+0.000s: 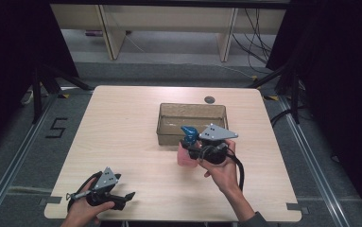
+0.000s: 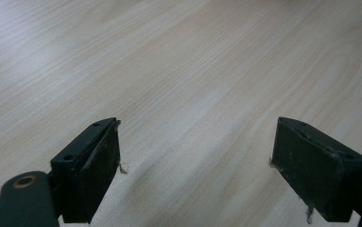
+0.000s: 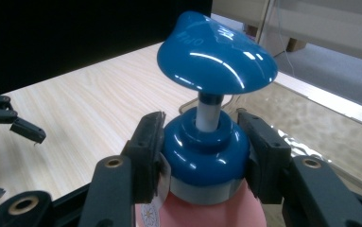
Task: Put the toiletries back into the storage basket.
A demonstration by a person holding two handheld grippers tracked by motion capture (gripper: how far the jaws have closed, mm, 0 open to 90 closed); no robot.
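A pink pump bottle (image 1: 186,155) with a blue pump head (image 3: 216,52) stands upright near the middle of the table, just in front of a clear plastic bin (image 1: 167,124). My right gripper (image 3: 202,146) is shut on the bottle's blue collar, one jaw on each side. In the high view this right gripper (image 1: 193,147) reaches the bottle from the right, under its grey plate. My left gripper (image 1: 126,197) rests at the table's front left, jaws wide apart. In the left gripper view the left gripper (image 2: 195,161) has only bare wood between its pads.
The light wooden table (image 1: 122,123) has a small round grommet (image 1: 210,99) behind the bin. The left gripper's jaw tips (image 3: 27,131) show at the left edge of the right gripper view. Dark curtains and stand legs flank the table; desks stand behind.
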